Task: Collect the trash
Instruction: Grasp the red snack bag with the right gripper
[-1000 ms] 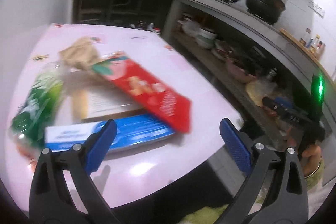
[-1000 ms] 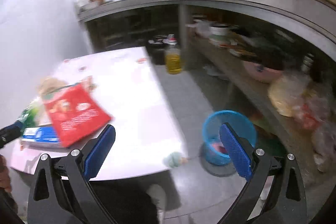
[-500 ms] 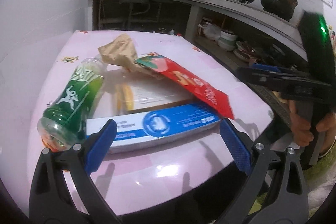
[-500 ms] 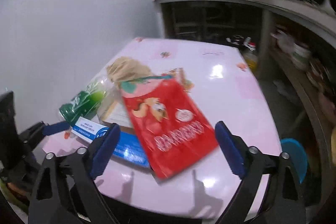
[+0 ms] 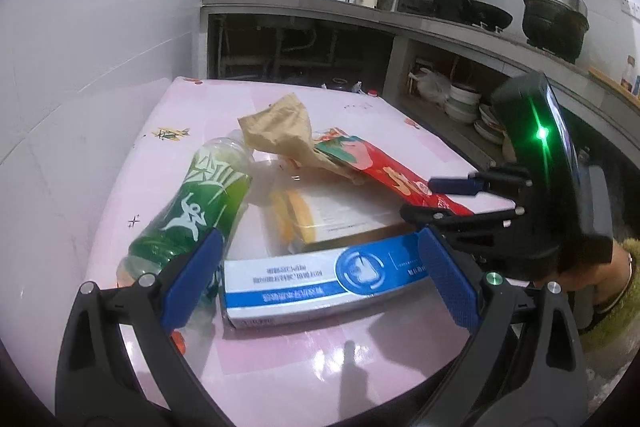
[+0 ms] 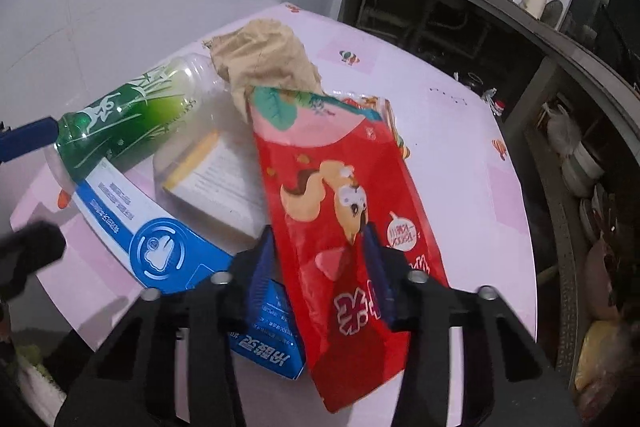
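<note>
A heap of trash lies on the pink table. It holds a green bottle on its side, a crumpled brown paper bag, a red snack bag, a white and yellow packet and a blue-and-white box. My left gripper is open and low at the near edge, with the box in front of its wide jaws. My right gripper is rolled, and its jaws are closing around the near end of the red snack bag. One jaw is over the bag and one under it, with a gap still showing.
The table's rounded near edge drops off just under both grippers. A wall borders the table on the left. A concrete counter with a pot and shelves of stacked dishes runs along the right. A hand holds the right gripper.
The right gripper swung from facing the floor and blue bin to over the table, rolled, and narrowed its jaws around the red bag. The left gripper moved closer to the blue-and-white box.
</note>
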`<state>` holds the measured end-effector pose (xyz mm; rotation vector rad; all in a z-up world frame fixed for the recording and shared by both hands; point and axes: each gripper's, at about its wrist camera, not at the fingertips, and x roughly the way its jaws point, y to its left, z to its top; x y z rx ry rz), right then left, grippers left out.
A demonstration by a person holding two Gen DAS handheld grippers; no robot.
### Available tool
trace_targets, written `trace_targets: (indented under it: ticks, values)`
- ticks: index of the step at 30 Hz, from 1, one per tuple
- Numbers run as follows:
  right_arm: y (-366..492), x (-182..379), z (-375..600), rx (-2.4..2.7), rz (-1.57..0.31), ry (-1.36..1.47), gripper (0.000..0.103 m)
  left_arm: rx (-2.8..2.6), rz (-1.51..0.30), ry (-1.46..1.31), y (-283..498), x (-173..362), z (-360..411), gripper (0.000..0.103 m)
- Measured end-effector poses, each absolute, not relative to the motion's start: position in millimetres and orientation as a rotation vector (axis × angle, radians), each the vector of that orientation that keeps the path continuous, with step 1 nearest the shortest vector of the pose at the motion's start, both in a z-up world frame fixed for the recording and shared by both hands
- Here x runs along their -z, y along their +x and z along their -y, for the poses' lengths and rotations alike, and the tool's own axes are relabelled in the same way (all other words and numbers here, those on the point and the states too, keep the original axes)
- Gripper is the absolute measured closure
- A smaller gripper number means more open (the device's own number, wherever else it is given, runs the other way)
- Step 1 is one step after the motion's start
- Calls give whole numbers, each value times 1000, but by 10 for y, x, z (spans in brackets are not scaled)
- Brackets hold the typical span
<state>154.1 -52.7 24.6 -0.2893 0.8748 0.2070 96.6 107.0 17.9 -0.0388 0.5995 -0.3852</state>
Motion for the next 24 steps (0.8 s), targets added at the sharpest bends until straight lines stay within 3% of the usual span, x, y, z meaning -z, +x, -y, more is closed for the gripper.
trace_targets:
  ticks: [3, 9, 15, 24]
  values:
    - [1554, -221, 555, -204, -898, -263, 81, 387, -596, -51, 1011, -194, -1091, 11]
    - [1560, -228, 650, -186, -914, -195, 95, 400, -602, -59, 1063, -200, -1086, 22]
    - [1519, -400, 952, -166, -883, -56, 98, 435, -631, -62, 1089, -137, -1034, 30]
    - [1377, -575, 1753, -178, -892, 287, 99, 527, -714, -9, 1163, 28, -824, 32]
